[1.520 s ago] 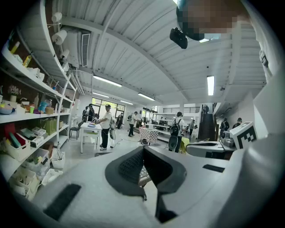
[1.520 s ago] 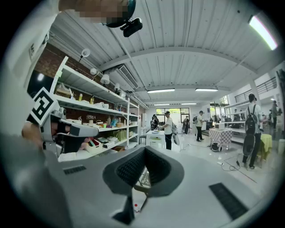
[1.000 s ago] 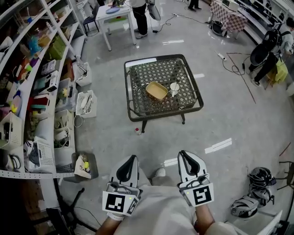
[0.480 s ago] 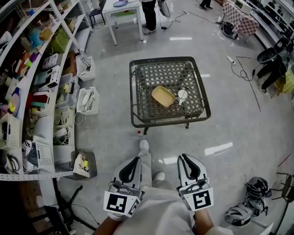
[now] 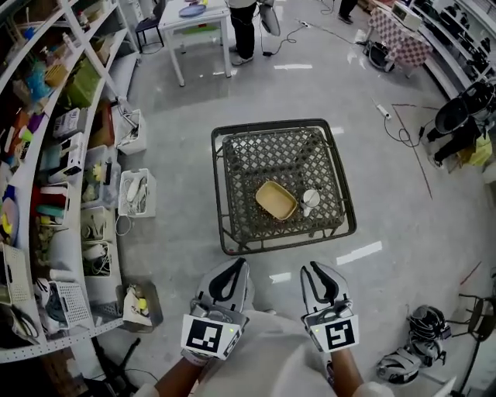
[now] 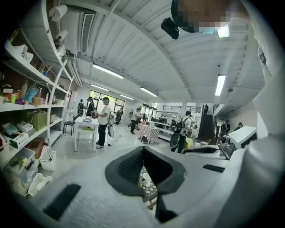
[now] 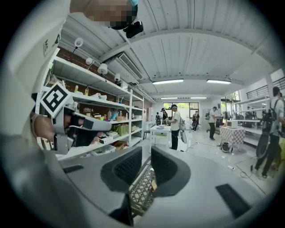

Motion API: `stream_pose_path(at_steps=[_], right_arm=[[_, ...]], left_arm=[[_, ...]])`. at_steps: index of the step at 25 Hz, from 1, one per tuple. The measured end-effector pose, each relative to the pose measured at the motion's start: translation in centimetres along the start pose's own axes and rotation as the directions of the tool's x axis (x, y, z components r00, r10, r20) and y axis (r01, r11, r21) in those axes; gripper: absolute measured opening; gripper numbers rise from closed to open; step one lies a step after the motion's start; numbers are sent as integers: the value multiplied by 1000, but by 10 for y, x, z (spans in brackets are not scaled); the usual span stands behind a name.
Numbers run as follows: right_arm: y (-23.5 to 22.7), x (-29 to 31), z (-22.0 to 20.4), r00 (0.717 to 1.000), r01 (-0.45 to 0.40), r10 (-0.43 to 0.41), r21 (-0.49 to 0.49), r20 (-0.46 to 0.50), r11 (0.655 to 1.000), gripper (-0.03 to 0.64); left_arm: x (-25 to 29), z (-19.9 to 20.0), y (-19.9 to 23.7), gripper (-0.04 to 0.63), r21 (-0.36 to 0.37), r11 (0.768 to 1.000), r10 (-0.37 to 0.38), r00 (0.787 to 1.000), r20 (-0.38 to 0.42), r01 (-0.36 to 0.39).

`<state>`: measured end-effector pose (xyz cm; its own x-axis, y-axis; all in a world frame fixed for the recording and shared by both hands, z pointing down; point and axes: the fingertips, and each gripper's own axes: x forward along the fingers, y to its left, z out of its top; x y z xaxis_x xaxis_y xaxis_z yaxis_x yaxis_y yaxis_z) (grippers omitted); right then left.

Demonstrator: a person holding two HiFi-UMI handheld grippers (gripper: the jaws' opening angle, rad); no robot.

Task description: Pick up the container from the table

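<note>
A tan shallow container (image 5: 276, 199) lies on the dark lattice-top table (image 5: 232, 167), with a small white cup (image 5: 311, 198) just to its right. Both grippers are held low in the head view, short of the table's near edge and well apart from the container. My left gripper (image 5: 235, 265) (image 6: 143, 149) has its fingertips touching, with nothing in them. On my right gripper (image 5: 311, 270) (image 7: 146, 153) the jaws are opening, a narrow gap shows between the pads, and nothing is between them. Through that gap I see the table's lattice (image 7: 141, 187).
Long shelves (image 5: 46, 155) packed with goods run down the left, with bins (image 5: 136, 190) on the floor beside them. A white table (image 5: 198, 19) and a standing person are at the back. Boots (image 5: 422, 360) lie at the lower right, cables at the right.
The table has come closer in the head view as I walked toward it with both grippers. The right gripper's jaws have parted slightly; the left ones stay shut.
</note>
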<state>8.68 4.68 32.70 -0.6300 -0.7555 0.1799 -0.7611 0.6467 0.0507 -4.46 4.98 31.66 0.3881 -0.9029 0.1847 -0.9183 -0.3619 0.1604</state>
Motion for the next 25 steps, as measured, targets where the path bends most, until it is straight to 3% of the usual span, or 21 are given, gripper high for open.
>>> stream_pose_path(at_steps=[9, 15, 25], right_arm=[[-18, 103, -32, 985, 6, -16, -61, -170, 998, 63], [-34, 151, -55, 977, -30, 21, -40, -211, 999, 74], [-51, 198, -161, 929, -114, 64, -118, -365, 986, 98]], left_arm=[[70, 3, 73, 23, 13, 996, -91, 994, -64, 92], [105, 0, 93, 23, 22, 996, -86, 992, -97, 88], [128, -42, 102, 23, -20, 997, -72, 981, -178, 70]])
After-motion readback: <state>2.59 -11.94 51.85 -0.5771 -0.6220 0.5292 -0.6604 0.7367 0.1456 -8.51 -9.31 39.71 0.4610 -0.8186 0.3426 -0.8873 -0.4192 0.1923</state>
